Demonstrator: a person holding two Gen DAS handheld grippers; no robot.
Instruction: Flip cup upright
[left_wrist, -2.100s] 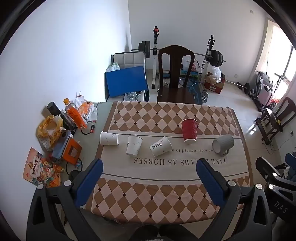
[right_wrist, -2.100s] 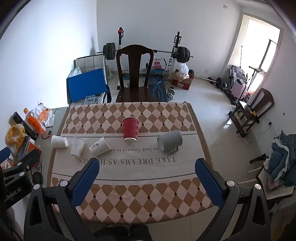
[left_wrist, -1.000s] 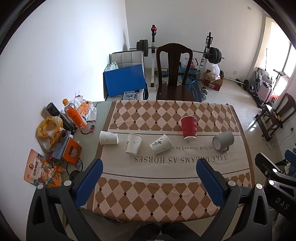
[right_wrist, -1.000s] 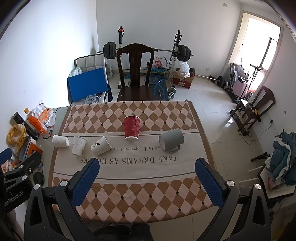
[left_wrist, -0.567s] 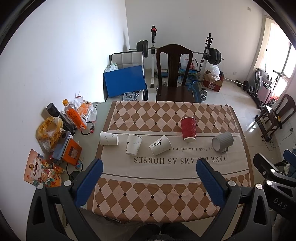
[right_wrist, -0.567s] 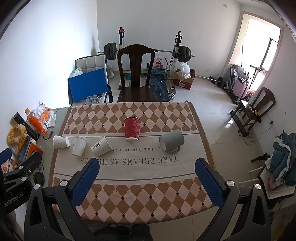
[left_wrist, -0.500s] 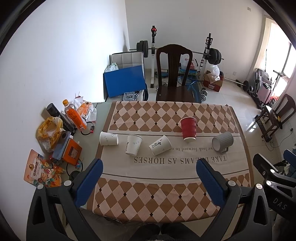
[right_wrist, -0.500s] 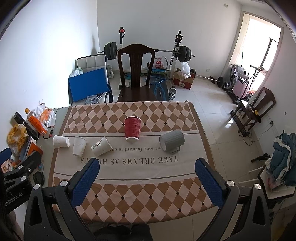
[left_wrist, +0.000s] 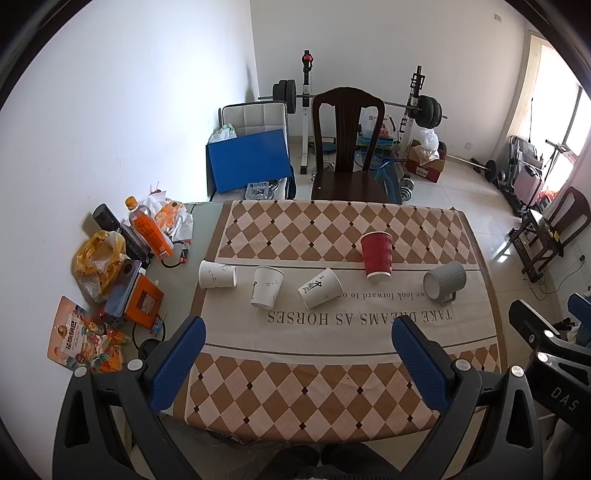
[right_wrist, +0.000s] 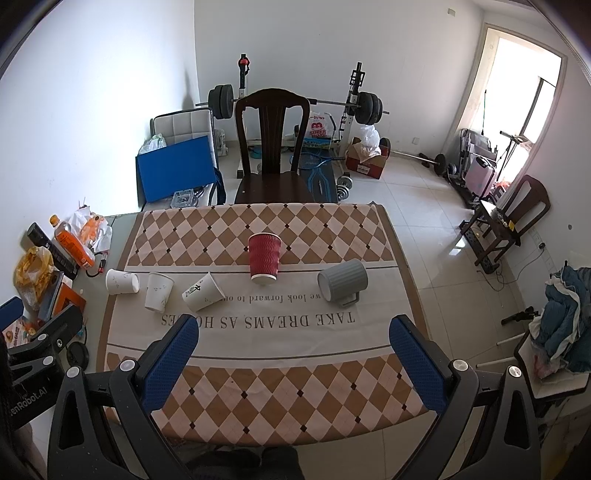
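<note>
A red ribbed paper cup (left_wrist: 376, 256) (right_wrist: 265, 258) stands upside down mid-table. A grey mug (left_wrist: 444, 281) (right_wrist: 343, 281) lies on its side to its right. Three white paper cups lie to the left: one on its side (left_wrist: 217, 274) (right_wrist: 122, 281), one tipped (left_wrist: 266, 287) (right_wrist: 159, 291), one on its side with black writing (left_wrist: 320, 288) (right_wrist: 203, 291). My left gripper (left_wrist: 297, 334) and right gripper (right_wrist: 293, 330) are both open, empty, held high above the table's near edge.
A checkered tablecloth (left_wrist: 332, 384) covers the table. Bottles, snack bags and an orange box (left_wrist: 142, 301) clutter the table's left side. A dark wooden chair (left_wrist: 347, 147) stands at the far edge; weights and a barbell rack stand behind.
Both grippers drifted slightly; the views shifted a little. The cups and mug have not moved.
</note>
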